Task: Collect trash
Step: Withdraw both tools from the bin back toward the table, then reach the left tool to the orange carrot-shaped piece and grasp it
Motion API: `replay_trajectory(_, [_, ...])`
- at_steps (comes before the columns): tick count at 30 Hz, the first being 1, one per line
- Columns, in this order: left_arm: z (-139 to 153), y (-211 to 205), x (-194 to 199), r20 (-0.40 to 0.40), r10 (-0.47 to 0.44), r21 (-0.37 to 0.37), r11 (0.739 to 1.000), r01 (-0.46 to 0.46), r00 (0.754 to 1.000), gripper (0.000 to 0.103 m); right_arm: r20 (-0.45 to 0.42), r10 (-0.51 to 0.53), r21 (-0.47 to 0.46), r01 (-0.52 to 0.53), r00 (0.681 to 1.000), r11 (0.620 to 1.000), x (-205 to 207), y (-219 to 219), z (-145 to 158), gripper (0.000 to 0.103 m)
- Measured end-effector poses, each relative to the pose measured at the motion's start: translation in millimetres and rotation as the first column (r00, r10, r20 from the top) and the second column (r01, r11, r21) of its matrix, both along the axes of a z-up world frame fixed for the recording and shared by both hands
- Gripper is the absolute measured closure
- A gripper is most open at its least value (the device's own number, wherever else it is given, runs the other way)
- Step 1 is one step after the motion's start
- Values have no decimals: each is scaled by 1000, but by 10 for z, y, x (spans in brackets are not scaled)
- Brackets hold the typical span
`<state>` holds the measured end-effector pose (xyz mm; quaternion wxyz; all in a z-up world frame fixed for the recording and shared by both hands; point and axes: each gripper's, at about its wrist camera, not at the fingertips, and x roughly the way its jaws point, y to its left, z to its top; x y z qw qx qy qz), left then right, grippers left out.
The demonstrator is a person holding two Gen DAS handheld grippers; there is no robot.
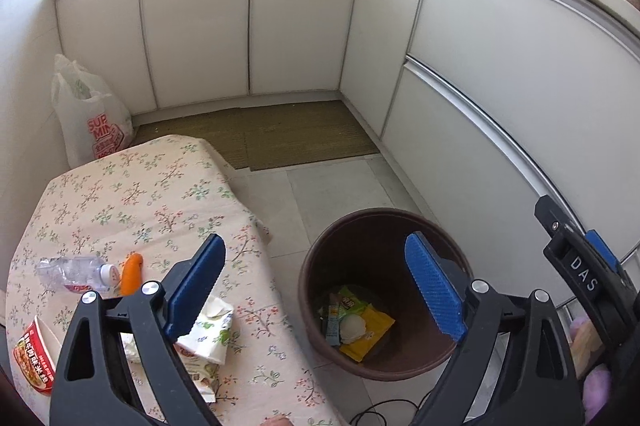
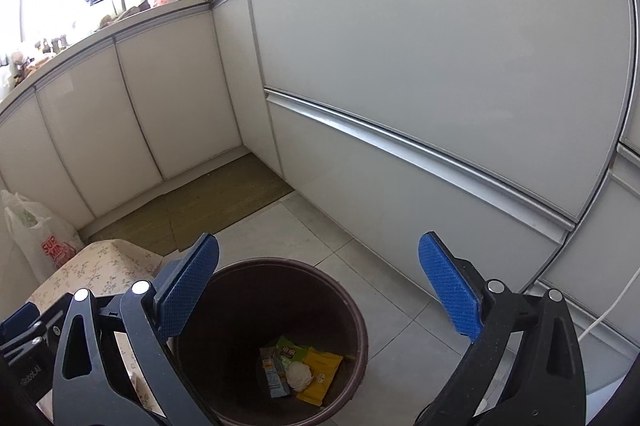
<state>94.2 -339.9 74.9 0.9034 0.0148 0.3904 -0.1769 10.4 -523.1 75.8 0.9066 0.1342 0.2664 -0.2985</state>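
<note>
Trash already gathered lies at the bottom of the brown bin (image 1: 384, 294) — a yellow wrapper (image 1: 366, 332), a green packet (image 1: 352, 302), a pale crumpled wad (image 1: 352, 330) and a thin blue sachet (image 1: 332, 322). The bin stands on the tiled floor (image 1: 340, 186) just beside the table (image 1: 140, 194), probably so that each piece needs only a short carry off the table edge.

Both tools are poised over that bin with nothing in them. The left hand-held gripper (image 1: 316, 290) has its jaws spread wide, one blue pad over the table edge and the other over the bin's mouth; the right hand-held gripper (image 2: 320, 290) is likewise wide apart and empty, looking straight down into the bin. I judge a drop is finished and the next pick lies back on the table.

What remains sits there: a crushed clear bottle (image 1: 72, 272), an orange piece (image 1: 132, 274) touching its cap end, a red noodle cup (image 1: 36, 354) on its side at the near edge, and a floral tissue pack (image 1: 208, 334) partly hidden behind the left pad.

The table wears a floral cloth. Around it stand white kitchen cabinets (image 1: 200, 26) meeting in a corner, a woven mat (image 1: 280, 134) at their foot, and a white shopping bag (image 1: 88, 114) propped against the wall — bright window light washes the countertop clutter beyond.
</note>
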Motion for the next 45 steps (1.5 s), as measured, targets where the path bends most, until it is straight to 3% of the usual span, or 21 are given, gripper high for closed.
replay_trajectory(10, [-247,1115,-24,-61,213,34,977,-212,975,14,-83,213,-38,-216,974,976,423,842,-65,7])
replay_trajectory(17, [-545,1971,84,-154,350,56,937,-346,924,14,-165,364,-70,-379,917,923,674,1513,-148,7])
replay_trajectory(27, [-1082,2801,355,-357,409,41,905,-424,840,14,-275,456,-107,-498,846,860,936,2224,-370,7])
replay_trajectory(32, [-1264,2888,566,-425,374,84,923,-375,824,14,-327,472,-123,-532,819,838,1006,2434,-493,7])
replay_trajectory(36, [-1525,2809,784,-529,317,127,947,-296,787,14,-349,470,-148,-543,811,827,1041,2505,-522,7])
replay_trajectory(41, [-1679,2640,879,-501,290,252,950,-184,815,14,-354,468,-133,-539,810,832,1090,2480,-546,7])
replay_trajectory(45, [-1783,2537,893,-518,234,295,952,-85,823,14,-362,465,-137,-540,807,830,1117,2474,-562,7])
